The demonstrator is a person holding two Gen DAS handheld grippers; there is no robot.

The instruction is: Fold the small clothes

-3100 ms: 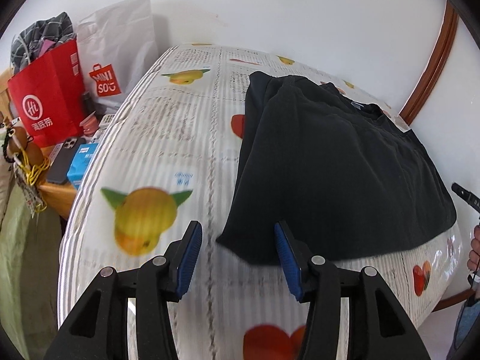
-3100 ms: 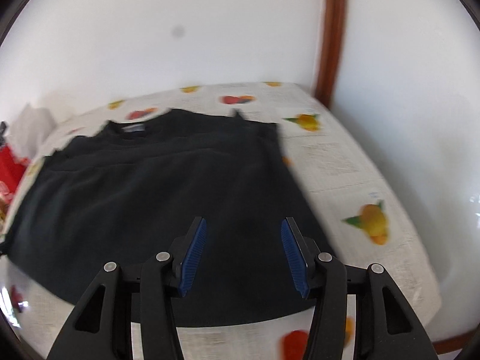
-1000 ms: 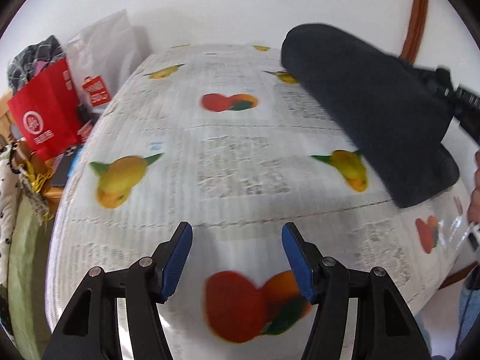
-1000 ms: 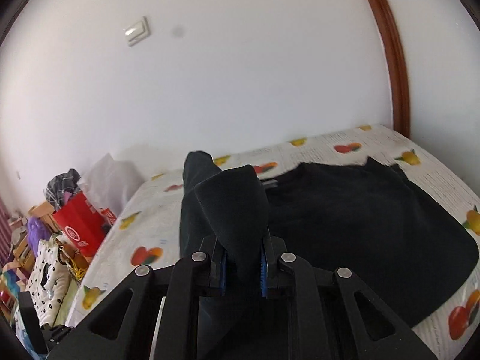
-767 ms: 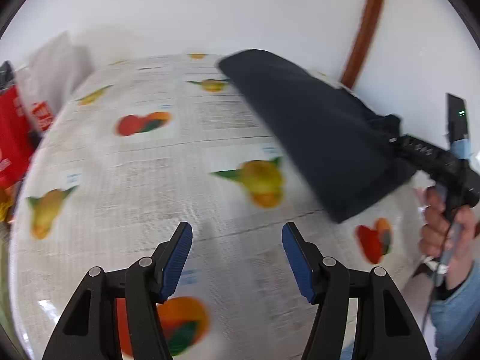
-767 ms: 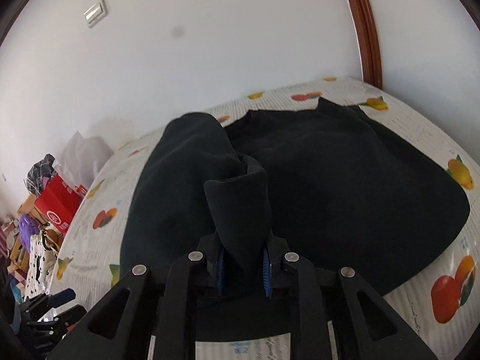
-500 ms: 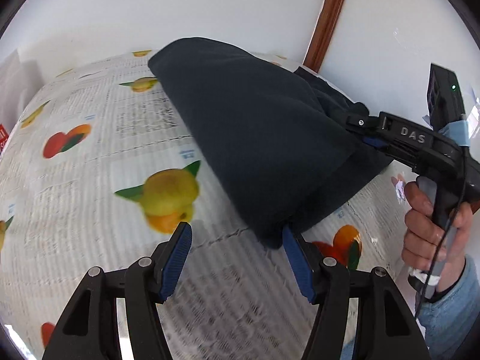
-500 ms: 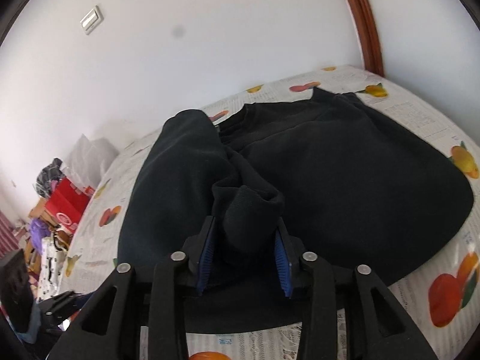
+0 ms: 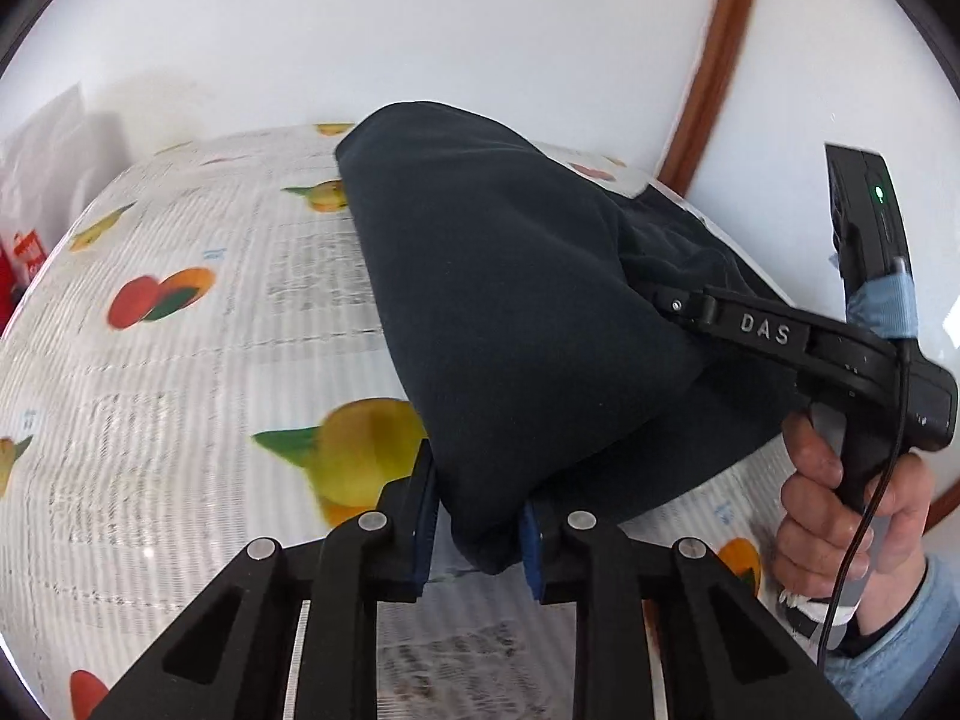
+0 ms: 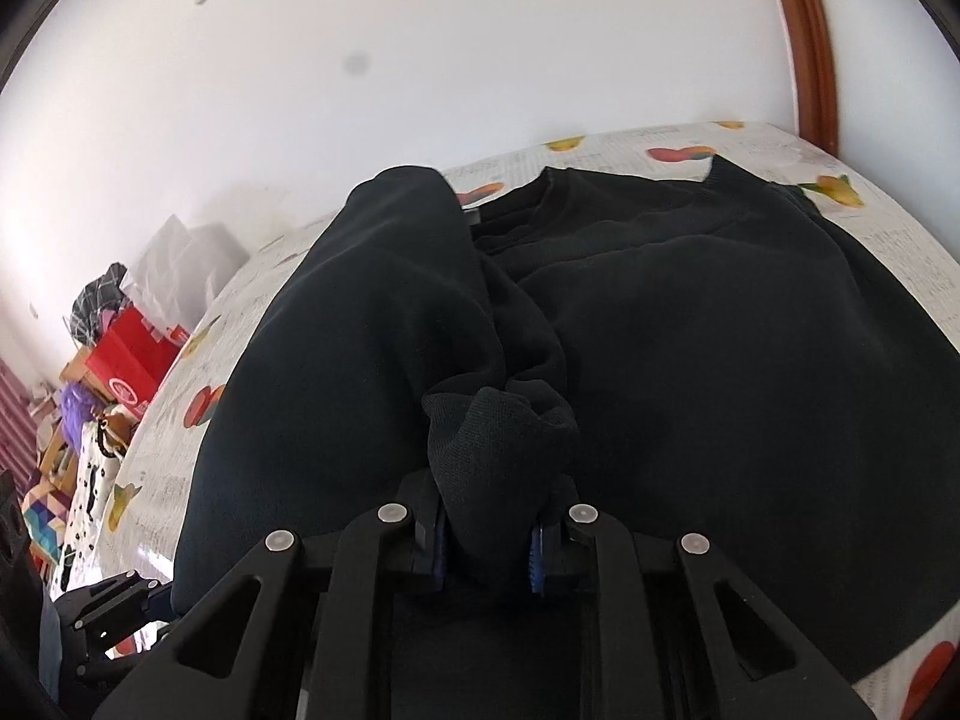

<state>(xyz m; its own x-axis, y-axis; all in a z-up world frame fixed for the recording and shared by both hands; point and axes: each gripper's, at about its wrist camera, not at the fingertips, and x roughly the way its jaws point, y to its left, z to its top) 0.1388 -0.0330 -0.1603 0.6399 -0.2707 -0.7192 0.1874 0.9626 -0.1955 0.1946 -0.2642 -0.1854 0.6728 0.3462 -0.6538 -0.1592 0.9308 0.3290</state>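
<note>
Mid-fold on a dark sweatshirt [image 10: 690, 324], spread over a desk [image 9: 180, 372] covered in a fruit-printed cloth. Most of the body lying flat, neckline toward the far wall; one side lifted and rolled over toward the middle in a thick hump, not yet laid down.

Left tongs [image 9: 477, 531] just closed on the lower corner of that lifted fold, blue pads pressing the dark fabric from both sides, jaws narrow with cloth bunched between. Right tongs [image 10: 487, 546] just closed again as well, clamped on a ribbed bunch of fabric, probably a cuff or hem edge, standing up in a knot right above the pads. In the left wrist view, the right tongs reaching in from the right side, handle gripped by a hand [image 9: 852, 516] in a light blue sleeve [image 9: 894, 648], tips buried in the folded-over layer.

Progress, as a judgement: early. First fold in hand only, with both grips on the same raised side. Left to do: carrying that side across and setting it flat, smoothing the hump, folding the opposite side in, then folding bottom to top. No finished, compact bundle anywhere in view.

Off the desk's left edge, a red bag [image 10: 135, 360] and white bags [image 10: 192, 264] among clutter, well apart from the work.
</note>
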